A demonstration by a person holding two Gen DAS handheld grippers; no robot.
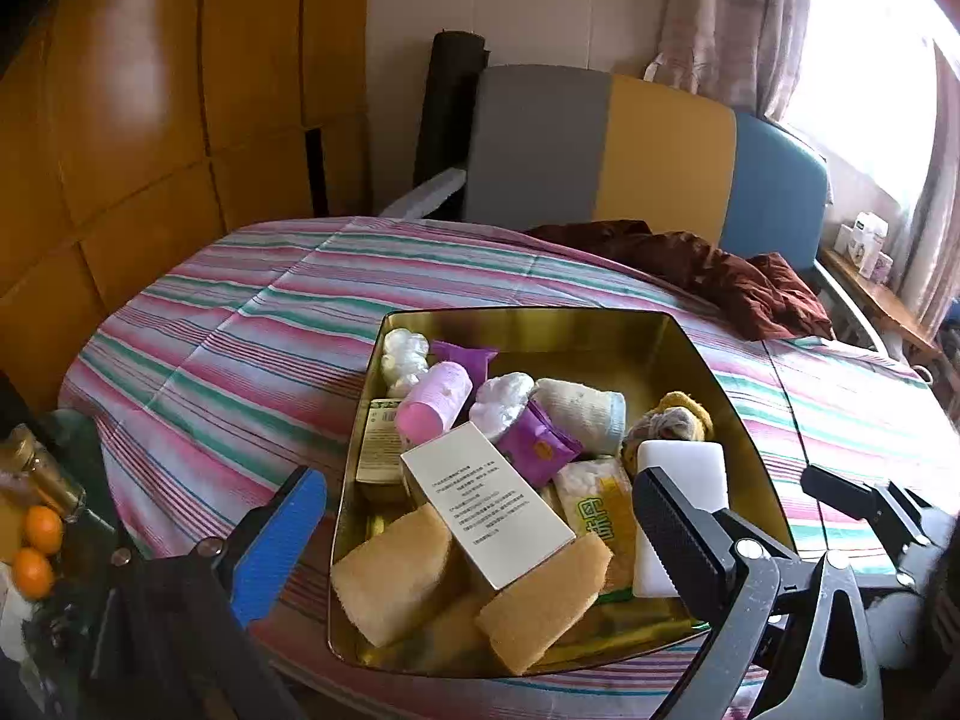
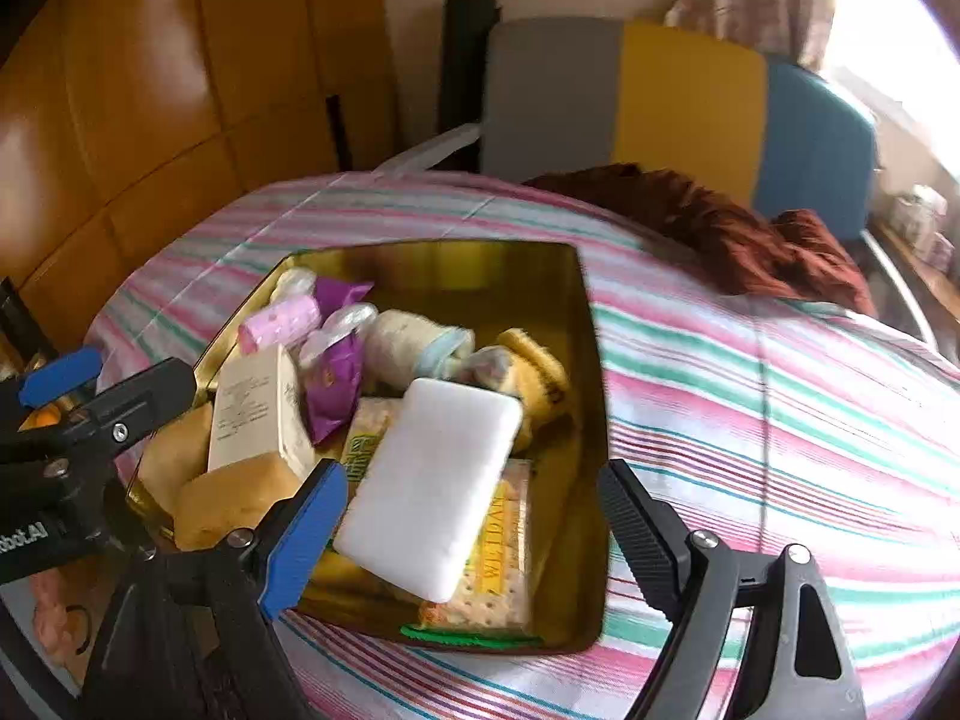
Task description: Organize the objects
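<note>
Both grippers hang over the gold tin [image 1: 708, 360] on the striped bed, fingers apart and empty: left gripper [image 1: 474, 522], right gripper [image 2: 474, 516]. Packing seems nearly finished; next likely straightening the tilted white box [image 1: 486, 504].

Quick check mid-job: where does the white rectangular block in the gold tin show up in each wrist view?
Left wrist: white block sits at the tin's near right, partly behind the black finger.
Right wrist: white block lies centre frame, tilted over the cracker packet.
Shared landmark: the gold tin.
</note>
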